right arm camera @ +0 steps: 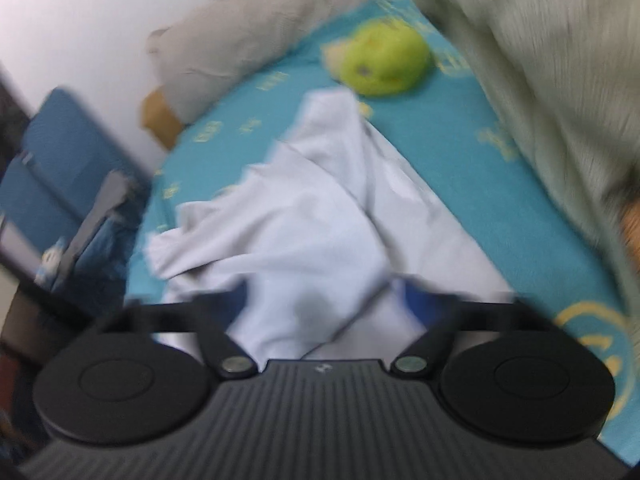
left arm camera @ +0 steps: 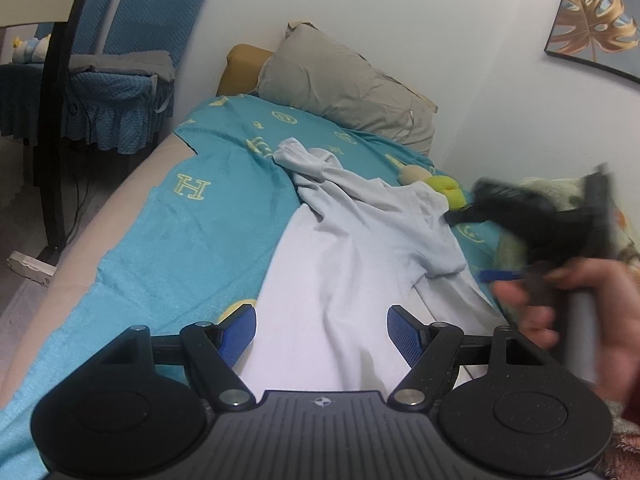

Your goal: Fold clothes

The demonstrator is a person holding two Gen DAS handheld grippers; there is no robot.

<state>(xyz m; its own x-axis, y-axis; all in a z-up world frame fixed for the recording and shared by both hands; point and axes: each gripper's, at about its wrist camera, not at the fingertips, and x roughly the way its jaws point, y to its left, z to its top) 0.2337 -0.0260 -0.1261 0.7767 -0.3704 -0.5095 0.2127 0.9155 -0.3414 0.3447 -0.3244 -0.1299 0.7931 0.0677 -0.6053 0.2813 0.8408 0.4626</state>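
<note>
My left gripper (left arm camera: 321, 330) hovers spread over the pale-blue cotton shirt (left arm camera: 352, 264), half-folded; my right gripper (right arm camera: 320, 300) at three o'clock looks spread too, needing a hem.

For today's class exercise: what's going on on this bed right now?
A person with a gripper in each hand is folding a pale shirt lying rumpled on a teal blanket. The left gripper is open above the shirt's lower part, holding nothing. The right gripper, blurred, looks open over bunched fabric. A green soft toy sits beyond.
</note>
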